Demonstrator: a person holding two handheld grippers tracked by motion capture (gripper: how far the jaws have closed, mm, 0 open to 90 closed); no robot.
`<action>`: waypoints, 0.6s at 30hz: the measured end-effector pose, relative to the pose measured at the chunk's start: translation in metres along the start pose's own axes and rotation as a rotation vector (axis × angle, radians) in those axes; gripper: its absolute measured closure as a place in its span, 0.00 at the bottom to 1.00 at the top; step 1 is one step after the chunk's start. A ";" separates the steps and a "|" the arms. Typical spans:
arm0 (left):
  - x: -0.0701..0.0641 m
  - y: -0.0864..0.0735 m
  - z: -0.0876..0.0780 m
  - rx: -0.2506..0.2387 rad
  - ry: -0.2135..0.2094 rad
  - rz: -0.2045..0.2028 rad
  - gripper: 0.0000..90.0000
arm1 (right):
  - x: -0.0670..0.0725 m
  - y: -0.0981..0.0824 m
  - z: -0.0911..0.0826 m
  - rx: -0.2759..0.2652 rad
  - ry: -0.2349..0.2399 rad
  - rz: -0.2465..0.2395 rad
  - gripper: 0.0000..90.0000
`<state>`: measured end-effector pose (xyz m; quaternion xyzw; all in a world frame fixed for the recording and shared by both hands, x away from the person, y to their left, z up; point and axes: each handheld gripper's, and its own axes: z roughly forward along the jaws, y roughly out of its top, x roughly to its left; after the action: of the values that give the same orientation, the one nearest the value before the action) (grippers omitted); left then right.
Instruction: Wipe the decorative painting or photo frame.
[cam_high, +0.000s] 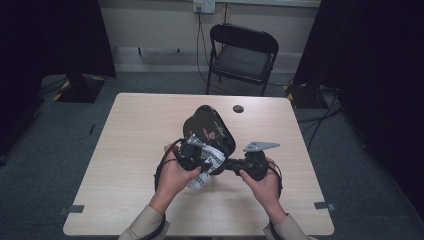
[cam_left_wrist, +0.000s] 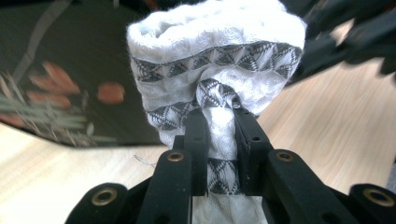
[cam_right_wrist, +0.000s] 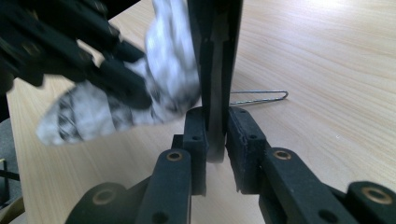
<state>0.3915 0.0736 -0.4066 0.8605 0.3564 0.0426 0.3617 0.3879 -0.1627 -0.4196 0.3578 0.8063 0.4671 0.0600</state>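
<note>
Cloth (cam_left_wrist: 215, 60), soft patterned white, is pinched by the left gripper (cam_left_wrist: 219, 119); right gripper (cam_right_wrist: 217, 123) clamps the glossy black tray (cam_high: 210, 127).

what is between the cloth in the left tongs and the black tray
Nothing visible. The left tongs are clamped on the white patterned cloth, whose bunched end sits right at the glossy black tray, beside its painted face. The right tongs pinch the tray's edge, off to the side of the cloth's path.
</note>
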 end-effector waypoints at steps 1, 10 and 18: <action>0.000 -0.002 0.002 0.008 0.002 0.002 0.86 | 0.000 0.000 0.000 0.000 0.001 0.000 0.87; 0.002 -0.025 0.022 0.064 -0.009 -0.016 0.86 | 0.000 0.000 0.000 0.001 0.002 -0.003 0.87; 0.004 -0.037 0.032 0.109 -0.010 -0.021 0.86 | 0.000 0.000 0.000 0.001 0.003 -0.005 0.87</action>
<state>0.3833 0.0750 -0.4545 0.8753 0.3653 0.0152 0.3165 0.3883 -0.1631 -0.4194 0.3553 0.8076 0.4668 0.0599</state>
